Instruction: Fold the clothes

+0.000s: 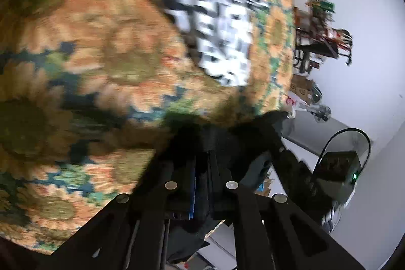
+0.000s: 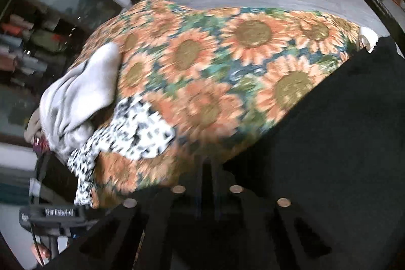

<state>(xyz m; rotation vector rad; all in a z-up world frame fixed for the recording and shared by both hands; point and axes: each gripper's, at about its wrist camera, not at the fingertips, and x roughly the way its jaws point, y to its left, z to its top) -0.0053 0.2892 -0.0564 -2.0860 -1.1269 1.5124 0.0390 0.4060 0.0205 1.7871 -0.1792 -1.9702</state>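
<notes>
Plainly the folding has barely begun. The left gripper (image 1: 202, 141) is pinched on a black garment (image 1: 255, 133) at the sunflower cloth (image 1: 88, 62)'s edge; the right gripper (image 2: 207, 163) is closed too, black fabric (image 2: 329, 130) spreading to its three o'clock. At ten o'clock a black-and-white patterned garment (image 2: 136, 130) and a grey one (image 2: 81, 95) lie crumpled, unfolded.

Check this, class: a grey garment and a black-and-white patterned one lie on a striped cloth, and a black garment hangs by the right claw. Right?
One slip: the cloth is printed with sunflowers, not stripes, as the right wrist view shows. The grey garment, patterned one and black garment by the right claw stand.
</notes>
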